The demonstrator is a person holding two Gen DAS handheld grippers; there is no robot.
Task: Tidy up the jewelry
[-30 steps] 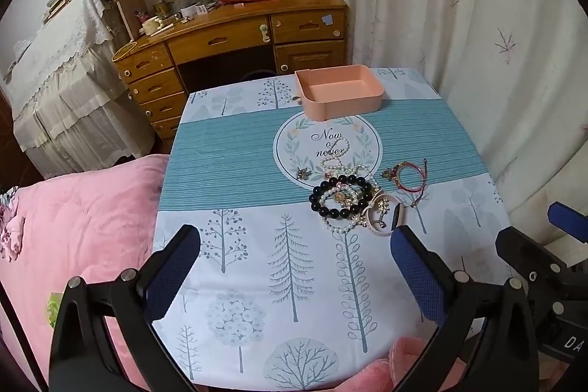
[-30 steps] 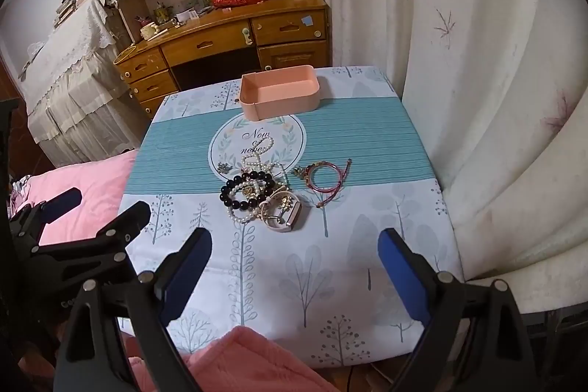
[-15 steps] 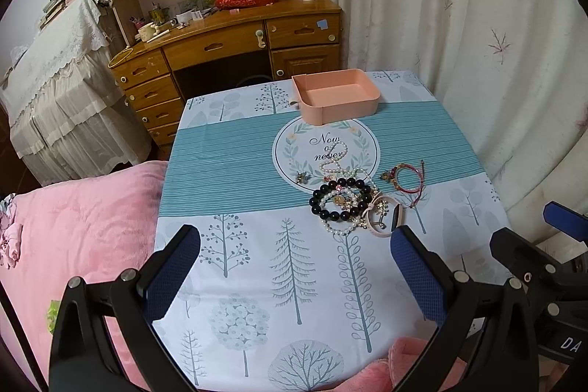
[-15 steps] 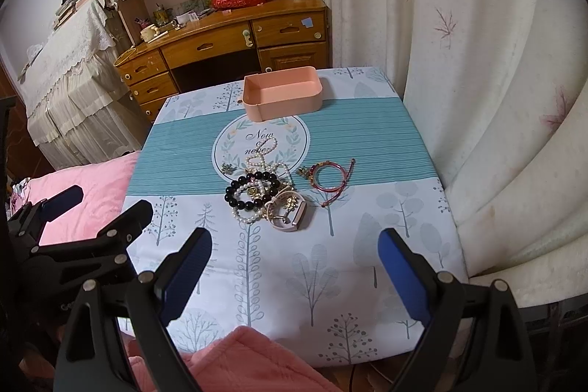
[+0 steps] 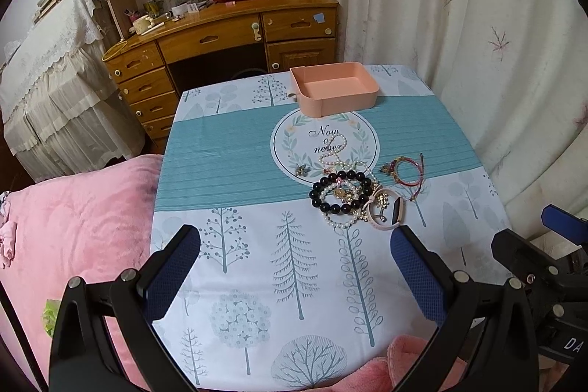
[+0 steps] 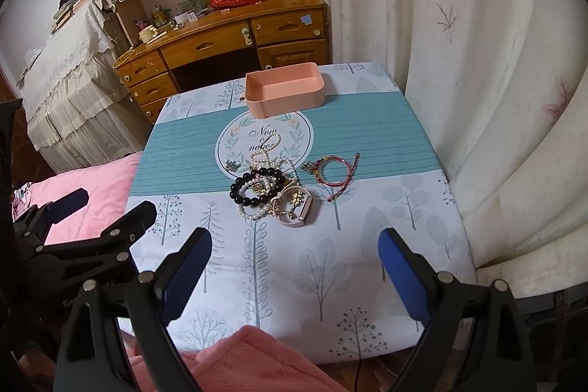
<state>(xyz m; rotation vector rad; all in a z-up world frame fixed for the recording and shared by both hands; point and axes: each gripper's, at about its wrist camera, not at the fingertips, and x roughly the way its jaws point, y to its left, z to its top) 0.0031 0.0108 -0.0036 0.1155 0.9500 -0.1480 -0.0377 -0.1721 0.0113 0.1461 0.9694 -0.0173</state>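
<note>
A pink tray (image 5: 332,93) sits near the far edge of the table (image 5: 228,157). It has nothing in it. The jewelry pile (image 5: 349,195) lies in the middle of the table, a bit to the right, well apart from the tray. A red string bracelet (image 5: 408,169) lies just beside the pile. The left gripper (image 5: 294,272) and the right gripper (image 6: 294,267) are both spread wide over the near edge, holding nothing.
</note>
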